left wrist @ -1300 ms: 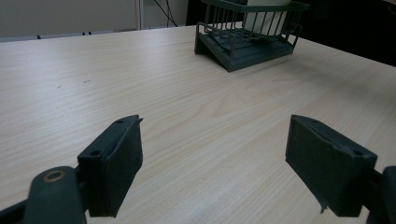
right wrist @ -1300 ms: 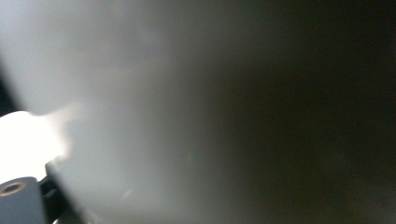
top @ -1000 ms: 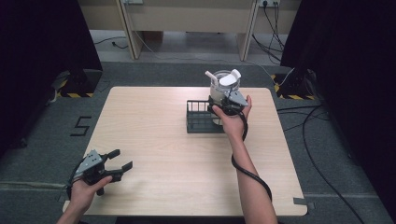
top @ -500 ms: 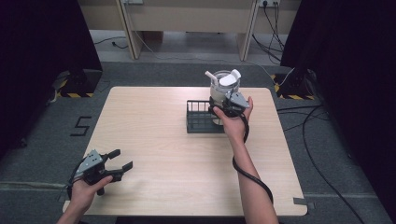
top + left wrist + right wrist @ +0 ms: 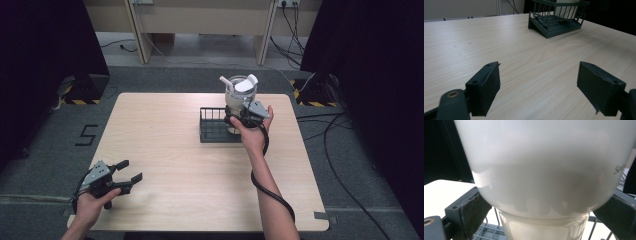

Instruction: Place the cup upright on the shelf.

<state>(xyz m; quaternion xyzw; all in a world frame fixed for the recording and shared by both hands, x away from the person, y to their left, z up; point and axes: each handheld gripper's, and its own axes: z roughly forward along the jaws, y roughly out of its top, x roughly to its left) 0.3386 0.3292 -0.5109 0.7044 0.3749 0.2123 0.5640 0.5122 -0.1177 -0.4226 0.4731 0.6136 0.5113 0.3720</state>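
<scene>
1. The step in hand looks like moving a white jug [image 5: 239,95] at the dark wire rack [image 5: 215,131] on the far right part of the surface [image 5: 165,150]. Whether the jug is going into the rack or coming out of it cannot be told from this one moment.

2. The jug is upright and held over the right end of the rack. In the right gripper view a second, clearer vessel [image 5: 541,227] shows under the white body, with the rack's grid below it. I cannot tell whether it rests on the rack or hangs just above it.

3. The right gripper [image 5: 245,116] is clamped on the jug. In its own view the two jaws press against the lower sides of the white body [image 5: 544,165], one on each side.

4. The left gripper [image 5: 122,175] is at the near left corner of the surface, well apart from the rack. Its jaws stand wide apart with nothing between them, just above the bare wood [image 5: 529,65].

5. The next move calls for keeping the jug level, since its top is partly open and it may hold something. If it goes down, its base must settle flat within the rack's wires before the jaws let go.
</scene>
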